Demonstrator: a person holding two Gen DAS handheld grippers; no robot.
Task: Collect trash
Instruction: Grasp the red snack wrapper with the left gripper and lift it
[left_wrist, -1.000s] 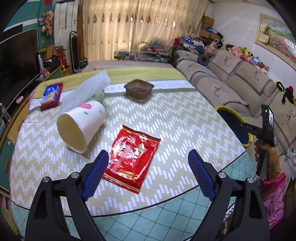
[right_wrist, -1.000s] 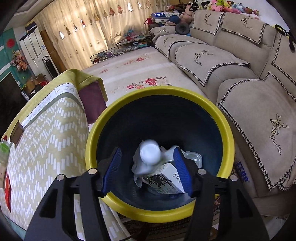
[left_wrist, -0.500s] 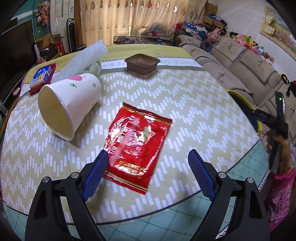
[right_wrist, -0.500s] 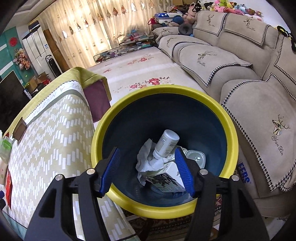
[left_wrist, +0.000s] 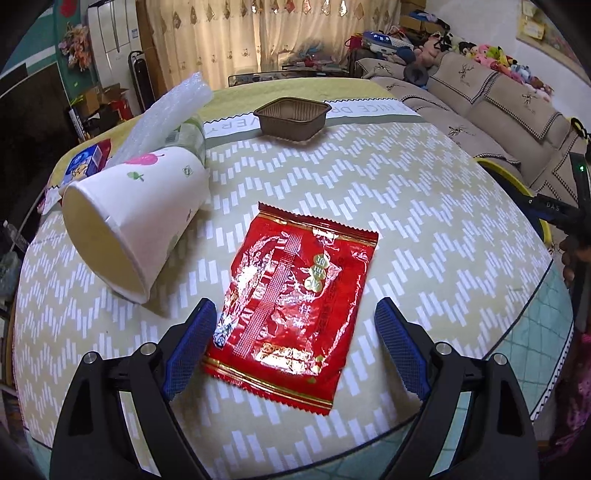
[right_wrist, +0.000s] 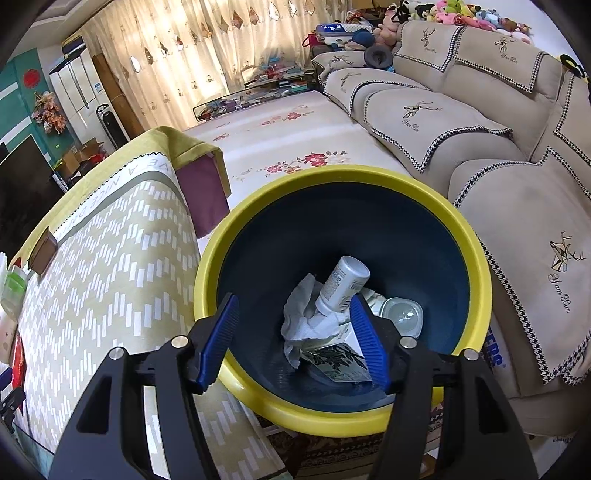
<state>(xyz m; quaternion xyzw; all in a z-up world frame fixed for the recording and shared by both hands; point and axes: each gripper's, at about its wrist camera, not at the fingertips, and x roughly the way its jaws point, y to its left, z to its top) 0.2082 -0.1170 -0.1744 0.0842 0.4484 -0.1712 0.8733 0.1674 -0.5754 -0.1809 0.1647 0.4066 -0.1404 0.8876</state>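
Observation:
A red foil snack wrapper (left_wrist: 291, 295) lies flat on the table's patterned cloth (left_wrist: 424, 206). My left gripper (left_wrist: 295, 332) is open, its blue pads on either side of the wrapper's near end, not touching it. A white paper cup (left_wrist: 133, 218) lies on its side to the left. My right gripper (right_wrist: 295, 332) hangs open and empty over the yellow-rimmed blue bin (right_wrist: 476, 254). In the bin lie a white bottle (right_wrist: 343, 286), crumpled tissue (right_wrist: 306, 317), a printed carton (right_wrist: 340, 358) and a clear lid (right_wrist: 402, 314).
A brown plastic tray (left_wrist: 291, 116) sits at the table's far side. Bubble wrap (left_wrist: 166, 110), a green bottle (left_wrist: 190, 134) and a blue-red box (left_wrist: 86, 162) lie at the back left. A beige sofa (right_wrist: 480, 122) stands right of the bin. The other hand-held gripper (left_wrist: 576, 218) shows at the right edge.
My left gripper has come down and closer to the red wrapper, which now lies between its pads. In the right wrist view the white bottle fell from between the pads and settled in the bin.

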